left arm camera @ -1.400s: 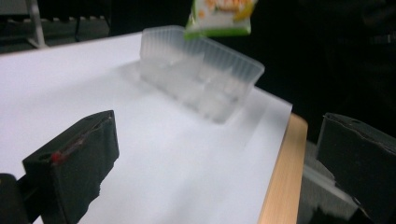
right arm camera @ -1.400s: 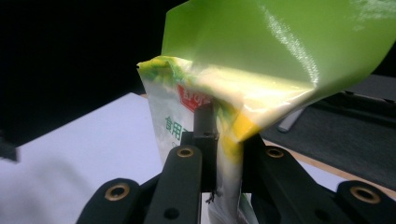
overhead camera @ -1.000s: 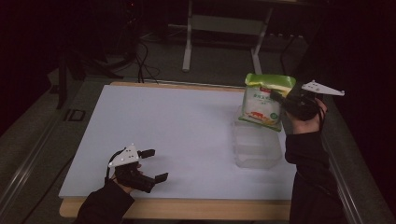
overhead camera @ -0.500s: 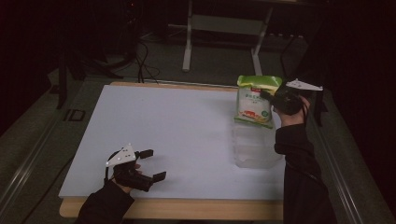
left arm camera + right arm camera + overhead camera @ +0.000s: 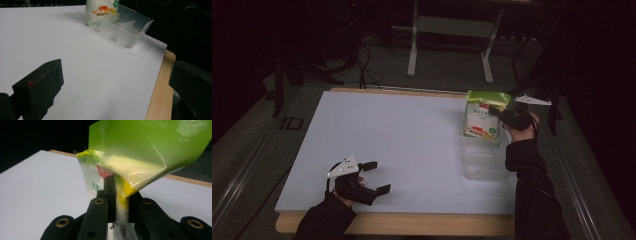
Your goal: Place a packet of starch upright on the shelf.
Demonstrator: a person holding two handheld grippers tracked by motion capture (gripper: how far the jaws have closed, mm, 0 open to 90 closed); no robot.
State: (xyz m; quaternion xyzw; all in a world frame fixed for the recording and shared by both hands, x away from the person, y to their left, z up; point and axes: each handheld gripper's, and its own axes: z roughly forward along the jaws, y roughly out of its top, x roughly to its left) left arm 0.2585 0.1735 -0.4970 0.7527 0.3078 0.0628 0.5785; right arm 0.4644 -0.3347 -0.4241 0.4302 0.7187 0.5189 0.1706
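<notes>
Pouch (image 5: 482, 119), clenched by the right claw (image 5: 498, 113) over the clear tray (image 5: 484, 162) at three o'clock, could be snagged on its rim; left claw (image 5: 377, 177) is released.

I see a white sheet (image 5: 402, 145) covering most of a light wooden table (image 5: 412, 223), whose bare edge shows along the near side. Beyond the table, on the dark floor, stands a grey metal frame (image 5: 449, 30) with two upright legs. Dark cables (image 5: 362, 65) trail across the floor near the table's far left corner.
</notes>
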